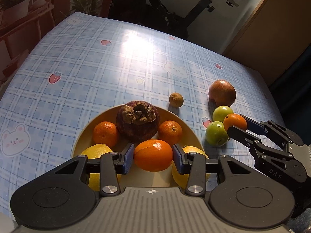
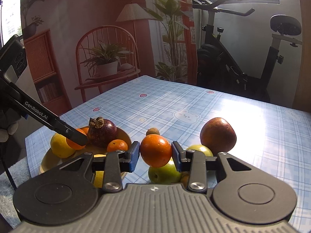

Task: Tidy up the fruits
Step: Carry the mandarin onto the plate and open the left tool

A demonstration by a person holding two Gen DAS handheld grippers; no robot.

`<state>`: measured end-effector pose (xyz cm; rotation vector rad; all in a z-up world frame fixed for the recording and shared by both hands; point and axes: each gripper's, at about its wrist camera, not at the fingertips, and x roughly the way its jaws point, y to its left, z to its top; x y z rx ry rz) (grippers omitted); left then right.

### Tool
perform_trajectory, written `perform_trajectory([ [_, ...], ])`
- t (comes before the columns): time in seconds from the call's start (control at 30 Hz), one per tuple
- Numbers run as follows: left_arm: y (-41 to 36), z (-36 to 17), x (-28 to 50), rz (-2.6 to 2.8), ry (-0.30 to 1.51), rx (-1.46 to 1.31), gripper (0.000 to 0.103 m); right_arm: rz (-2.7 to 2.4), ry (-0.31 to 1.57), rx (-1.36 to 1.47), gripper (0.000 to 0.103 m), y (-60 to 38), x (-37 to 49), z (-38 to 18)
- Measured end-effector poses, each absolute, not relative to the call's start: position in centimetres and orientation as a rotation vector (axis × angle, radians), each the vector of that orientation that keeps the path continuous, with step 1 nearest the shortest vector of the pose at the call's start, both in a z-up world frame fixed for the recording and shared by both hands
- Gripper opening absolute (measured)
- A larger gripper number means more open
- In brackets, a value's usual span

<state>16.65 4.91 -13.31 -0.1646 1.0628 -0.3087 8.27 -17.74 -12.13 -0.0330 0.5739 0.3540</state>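
A yellow plate [image 1: 83, 132] holds a dark mangosteen [image 1: 137, 123], two small oranges [image 1: 106, 134], two lemons [image 1: 97, 152] and a larger orange [image 1: 153, 155]. My left gripper [image 1: 153, 156] is shut on that larger orange, low over the plate's near side. My right gripper [image 2: 155, 153] is shut on another orange [image 2: 156, 150], held above two green apples [image 2: 165, 171] on the table right of the plate. It also shows in the left wrist view [image 1: 238, 126]. A red-brown apple [image 1: 222, 93] and a small brown fruit [image 1: 176, 100] lie beyond.
The table wears a blue plaid cloth [image 1: 97, 68] with bear and strawberry prints. An exercise bike [image 2: 243, 62] stands past the far edge, a plant on a chair [image 2: 107, 62] to the far left. A wooden cabinet [image 1: 272, 29] is at the right.
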Motion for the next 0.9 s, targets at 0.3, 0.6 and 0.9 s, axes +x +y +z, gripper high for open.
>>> perform_trajectory([
  [0.3, 4.8, -14.8, 17.6, -0.313, 1.101, -0.158, 0.046, 0.384, 0.600, -0.065, 0.038, -16.4, 8.5, -12.6],
  [0.6, 4.6, -15.4, 18.1, -0.298, 1.102, -0.142, 0.046, 0.390, 0.615, -0.062, 0.038, -16.4, 8.7, -12.8],
  [0.9, 5.3, -14.1, 17.9, -0.283, 1.042, -0.160, 0.046, 0.407, 0.619, -0.067, 0.038, -16.1, 8.9, -12.7],
])
